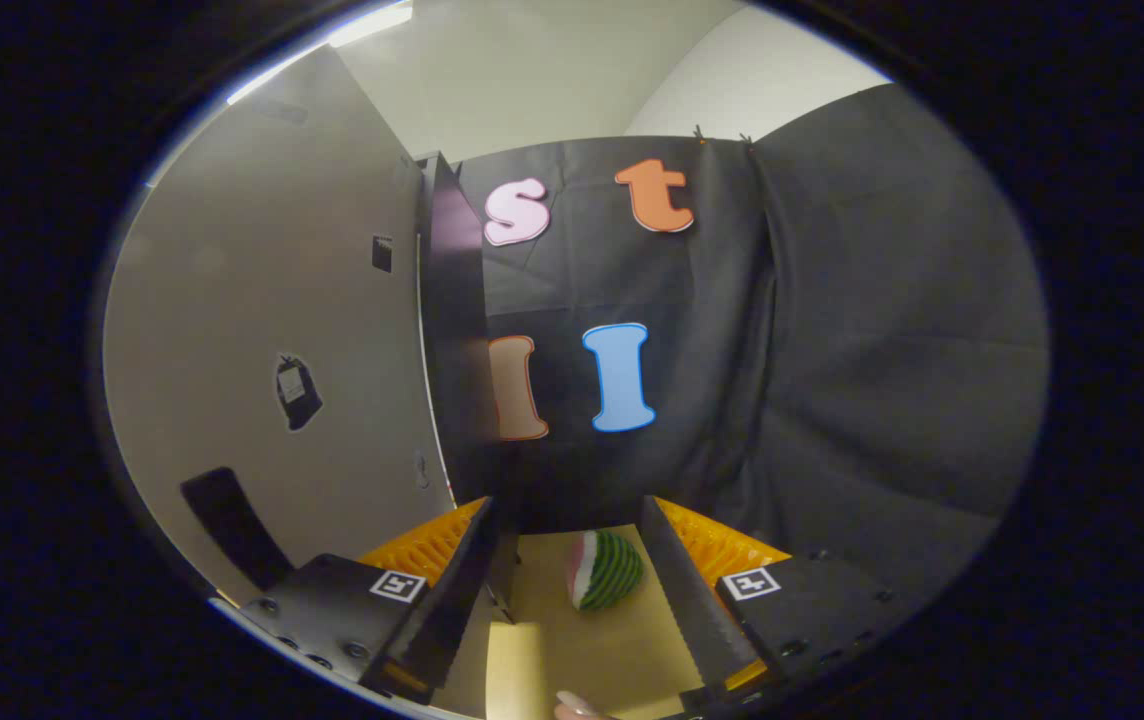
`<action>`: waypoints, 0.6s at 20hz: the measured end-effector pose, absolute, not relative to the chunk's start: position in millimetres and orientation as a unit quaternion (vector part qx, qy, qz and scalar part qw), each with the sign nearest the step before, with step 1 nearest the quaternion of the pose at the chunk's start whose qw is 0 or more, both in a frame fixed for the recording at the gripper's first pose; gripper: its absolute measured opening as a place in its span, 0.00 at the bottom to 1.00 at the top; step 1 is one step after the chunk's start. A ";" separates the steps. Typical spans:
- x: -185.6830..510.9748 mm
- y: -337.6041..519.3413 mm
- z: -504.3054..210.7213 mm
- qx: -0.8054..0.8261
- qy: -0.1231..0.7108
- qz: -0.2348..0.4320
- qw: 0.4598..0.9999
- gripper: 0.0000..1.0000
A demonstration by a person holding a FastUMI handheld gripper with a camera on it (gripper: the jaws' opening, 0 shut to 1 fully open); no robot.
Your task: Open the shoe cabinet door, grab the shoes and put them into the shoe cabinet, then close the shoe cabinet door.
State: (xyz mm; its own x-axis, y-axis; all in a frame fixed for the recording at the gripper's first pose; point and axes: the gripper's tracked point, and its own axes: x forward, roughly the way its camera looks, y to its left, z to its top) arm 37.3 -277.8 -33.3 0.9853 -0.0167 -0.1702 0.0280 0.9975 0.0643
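No readable text or labels.

black cloth wall (832,350), pale ceiling (532,70) with bright light strip (372,22), tan floor (592,640)

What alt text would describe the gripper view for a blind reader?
The open black two-finger gripper hangs over a pale wooden surface, with a green-striped watermelon-slice toy between its fingers. A tall grey cabinet panel stands beside it, before black cloth.

Dim booth, lit from above.
A bright ceiling strip (372,22) glares over my head; my fingers (452,590) sit in shadow, the pale cabinet door (262,330) catches soft light (edges bend strongly), and the black cloth stays murky.
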 end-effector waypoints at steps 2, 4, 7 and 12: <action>45.8 -265.9 -36.1 0.026 0.085 0.001 0.996 0.91; 49.4 -251.6 -35.1 0.018 0.081 0.014 0.996 0.91; 49.5 -236.0 -29.2 0.010 0.068 0.026 0.997 0.90; 49.3 -228.3 -30.8 0.016 0.067 0.023 0.997 0.88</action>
State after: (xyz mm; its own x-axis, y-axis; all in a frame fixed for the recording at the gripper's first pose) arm 49.3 -228.3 -30.8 0.9900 0.0479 -0.1328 -0.0437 0.9984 0.0349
